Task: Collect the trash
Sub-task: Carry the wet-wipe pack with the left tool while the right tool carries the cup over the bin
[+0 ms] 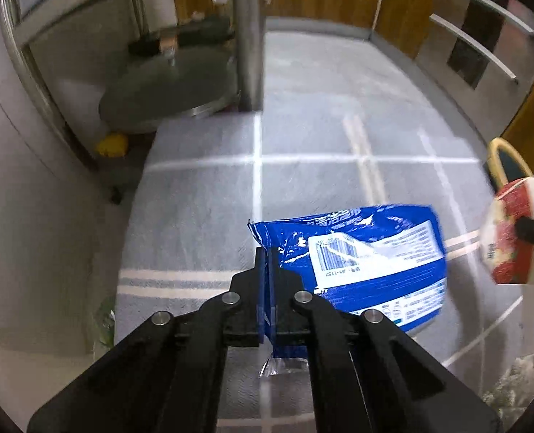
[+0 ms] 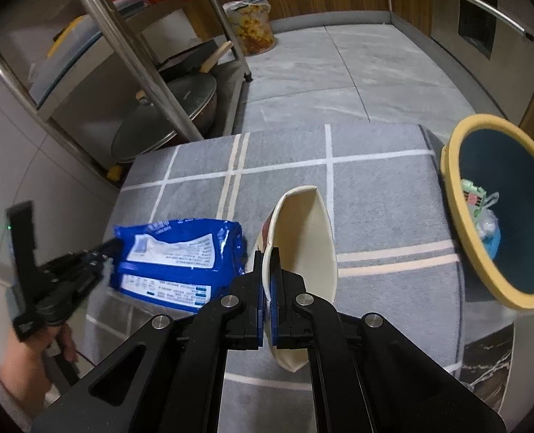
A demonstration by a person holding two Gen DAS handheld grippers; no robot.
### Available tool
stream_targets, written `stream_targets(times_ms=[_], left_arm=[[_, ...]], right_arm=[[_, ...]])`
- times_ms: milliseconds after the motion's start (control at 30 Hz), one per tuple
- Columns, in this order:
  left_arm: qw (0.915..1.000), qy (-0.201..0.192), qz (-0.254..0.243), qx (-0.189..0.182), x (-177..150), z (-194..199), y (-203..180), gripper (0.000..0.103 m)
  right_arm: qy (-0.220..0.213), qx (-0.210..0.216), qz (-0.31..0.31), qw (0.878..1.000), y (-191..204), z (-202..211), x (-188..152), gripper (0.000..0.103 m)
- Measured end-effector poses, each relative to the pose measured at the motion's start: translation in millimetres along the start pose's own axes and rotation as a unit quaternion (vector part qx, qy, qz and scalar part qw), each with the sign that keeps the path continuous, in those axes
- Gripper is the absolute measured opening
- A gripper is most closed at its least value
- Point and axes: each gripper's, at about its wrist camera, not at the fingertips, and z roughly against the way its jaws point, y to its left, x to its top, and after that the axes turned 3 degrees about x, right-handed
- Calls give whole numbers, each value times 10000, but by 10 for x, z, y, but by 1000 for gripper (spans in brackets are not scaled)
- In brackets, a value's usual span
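1. Left wrist view: left gripper (image 1: 267,252) jaws clamped on the near edge of the blue wrapper (image 1: 371,263), which hangs over the grey checked mat (image 1: 195,216). Far right: the red-printed paper cup (image 1: 512,234).
2. Right wrist view: right gripper (image 2: 267,256) jaws pinch that crushed cup's (image 2: 303,238) rim. Yellow-rimmed bin (image 2: 458,198) stands right, the wrapper (image 2: 180,252) left.

wrapper (image 1: 375,263): glossy blue, white label panel, barcode
cup (image 2: 303,245): cream inside, red print outside
bin (image 2: 498,209): yellow rim, dark teal inside, at 3 o'clock
rug (image 2: 375,216): grey, white grid lines
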Motion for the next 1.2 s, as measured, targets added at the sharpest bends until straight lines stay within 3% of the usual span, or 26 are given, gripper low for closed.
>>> stream_targets(times_ms=[233,400,667,900,1200], left_arm=[[9966,-541,-604,-154,68,653,-354,1],[9904,-809,-1097,-233,108,1012,-685,1],[9826,-917,-1598,-214,158,1248,-999,1],[9802,-997,-1666,-383,177,1266,-1209,1],[9756,-1196,-1742,-594,344,1288,-1508,1]], right_arm=[[-122,79,-238,9996,-103,275,33,4],[-310,48,-68,9995,-80,688,183,4],[-482,-33,421,9979,-224,1167,340,4],[-311,20,74,9995,-593,1049,203,4],[-445,50,208,9988,-748,1048,314,4]])
